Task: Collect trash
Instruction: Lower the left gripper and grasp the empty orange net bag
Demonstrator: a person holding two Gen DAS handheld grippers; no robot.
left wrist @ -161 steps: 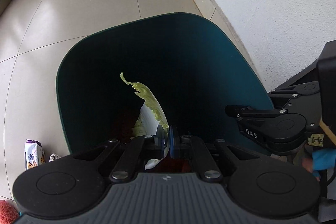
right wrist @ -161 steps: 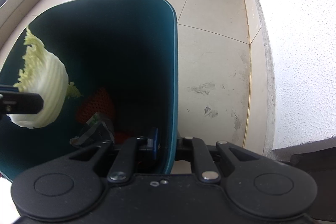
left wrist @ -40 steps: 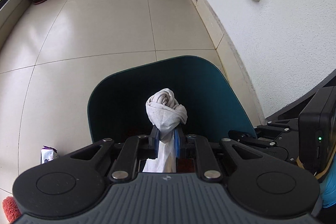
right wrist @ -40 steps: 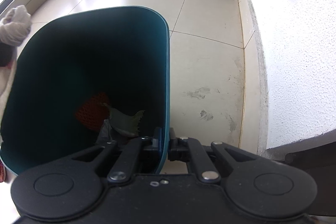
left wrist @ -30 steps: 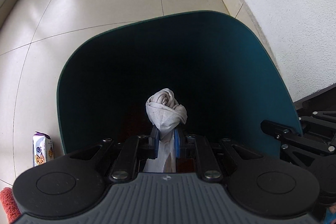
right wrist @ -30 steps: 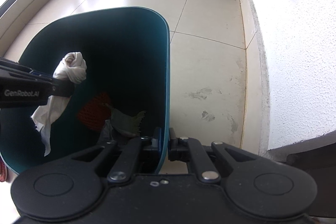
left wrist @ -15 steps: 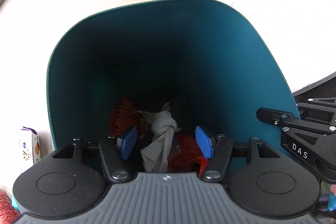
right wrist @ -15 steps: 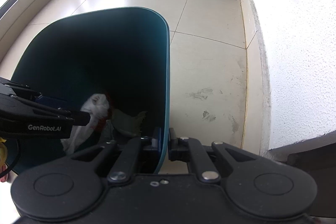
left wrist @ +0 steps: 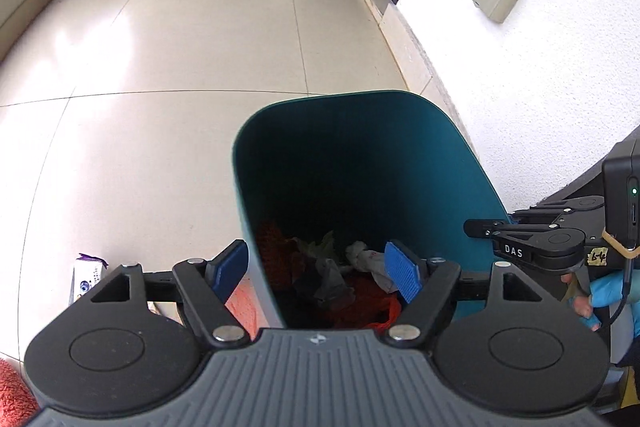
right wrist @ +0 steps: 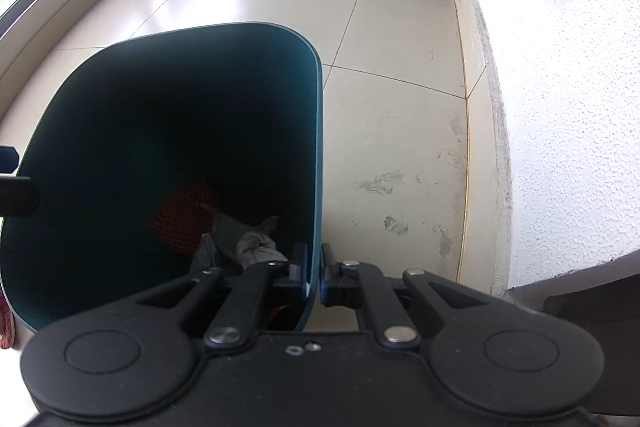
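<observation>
While my right gripper [right wrist: 314, 277] pinches the bin [right wrist: 316, 131] rim, my left gripper [left wrist: 316, 271], jaws just spread and empty, should lift straight clear

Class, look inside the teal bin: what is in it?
In the teal bin: a white cloth, red netting, a wilted leaf. Anything beneath is covered.

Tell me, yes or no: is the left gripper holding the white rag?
No: the left gripper is open and empty, and the white rag lies inside the teal bin.
</observation>
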